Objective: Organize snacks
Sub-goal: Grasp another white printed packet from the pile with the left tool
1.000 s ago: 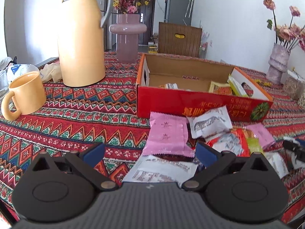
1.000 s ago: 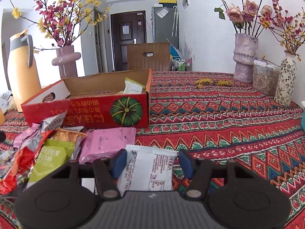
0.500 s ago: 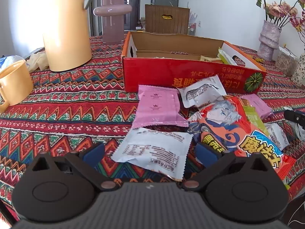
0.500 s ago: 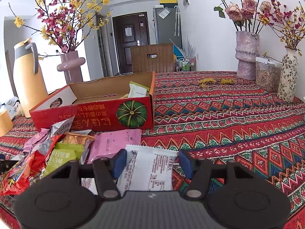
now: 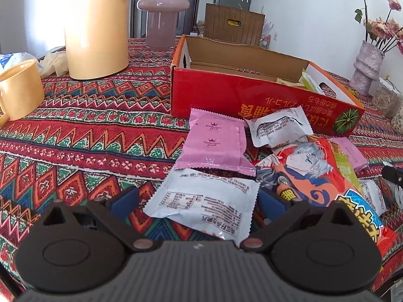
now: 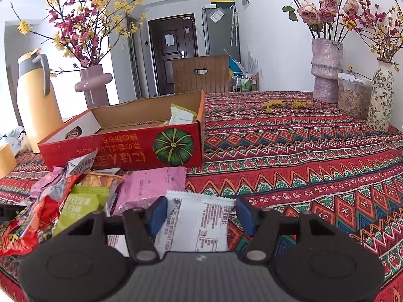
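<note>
A red cardboard box [image 5: 252,95] [image 6: 121,148] stands open on the patterned tablecloth, with a few snack packets inside. In front of it lies a heap of packets: a pink one [image 5: 214,146], a white one [image 5: 204,201], another white one [image 5: 279,125] and a large orange bag with a cartoon face [image 5: 314,176]. My left gripper [image 5: 197,201] is open, its jaws either side of the white packet. My right gripper [image 6: 201,214] is open around a white packet [image 6: 201,221], next to a pink packet [image 6: 148,188] and a green one [image 6: 80,201].
A tall orange thermos [image 5: 95,25] and an orange mug [image 5: 17,90] stand to the left. A pink vase [image 5: 161,12] is behind the box. Vases [image 6: 326,70] [image 6: 381,95] and a jar [image 6: 354,98] stand at the far right.
The left gripper has pulled back and shifted over the heap, so the white packet and the orange bag now show between and beside its jaws. The right gripper has barely moved.
</note>
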Action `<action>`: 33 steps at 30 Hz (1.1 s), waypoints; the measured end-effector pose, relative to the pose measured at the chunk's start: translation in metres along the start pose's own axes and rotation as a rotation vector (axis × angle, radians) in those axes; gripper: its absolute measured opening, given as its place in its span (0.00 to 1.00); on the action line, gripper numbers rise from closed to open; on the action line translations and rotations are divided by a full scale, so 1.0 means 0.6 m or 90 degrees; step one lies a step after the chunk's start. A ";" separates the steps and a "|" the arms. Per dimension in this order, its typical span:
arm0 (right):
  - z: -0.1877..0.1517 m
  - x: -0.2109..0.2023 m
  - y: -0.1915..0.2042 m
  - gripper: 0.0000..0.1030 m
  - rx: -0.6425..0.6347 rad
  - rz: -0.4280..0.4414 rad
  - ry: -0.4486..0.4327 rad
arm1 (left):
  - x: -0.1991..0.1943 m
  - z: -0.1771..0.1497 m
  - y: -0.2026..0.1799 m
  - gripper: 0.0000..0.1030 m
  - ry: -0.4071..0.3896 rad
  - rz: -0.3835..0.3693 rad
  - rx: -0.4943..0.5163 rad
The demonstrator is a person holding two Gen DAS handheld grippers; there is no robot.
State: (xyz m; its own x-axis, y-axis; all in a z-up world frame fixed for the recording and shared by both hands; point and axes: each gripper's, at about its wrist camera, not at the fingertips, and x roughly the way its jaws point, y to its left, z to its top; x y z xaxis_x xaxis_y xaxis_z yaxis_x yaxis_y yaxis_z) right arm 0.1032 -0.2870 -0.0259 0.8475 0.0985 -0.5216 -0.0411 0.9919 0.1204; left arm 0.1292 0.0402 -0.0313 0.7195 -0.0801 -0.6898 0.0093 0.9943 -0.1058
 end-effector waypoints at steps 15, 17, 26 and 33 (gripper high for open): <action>0.001 -0.015 0.005 0.57 -0.002 0.003 -0.007 | -0.021 -0.011 -0.002 0.65 -0.012 -0.009 0.023; 0.001 -0.020 0.006 0.57 -0.002 0.002 -0.009 | -0.024 -0.013 -0.001 0.65 -0.013 -0.010 0.022; 0.003 -0.033 0.011 0.57 -0.006 0.002 -0.016 | -0.038 -0.018 0.001 0.65 -0.021 -0.003 0.022; 0.009 -0.036 0.020 0.57 -0.013 0.007 -0.021 | -0.060 -0.009 -0.002 0.65 -0.048 -0.001 0.028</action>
State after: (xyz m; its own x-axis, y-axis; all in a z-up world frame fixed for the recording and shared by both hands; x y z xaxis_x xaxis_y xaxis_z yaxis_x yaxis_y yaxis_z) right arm 0.0872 -0.2779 -0.0084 0.8642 0.1065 -0.4917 -0.0608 0.9923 0.1082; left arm 0.0997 0.0415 -0.0102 0.7696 -0.0784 -0.6336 0.0399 0.9964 -0.0748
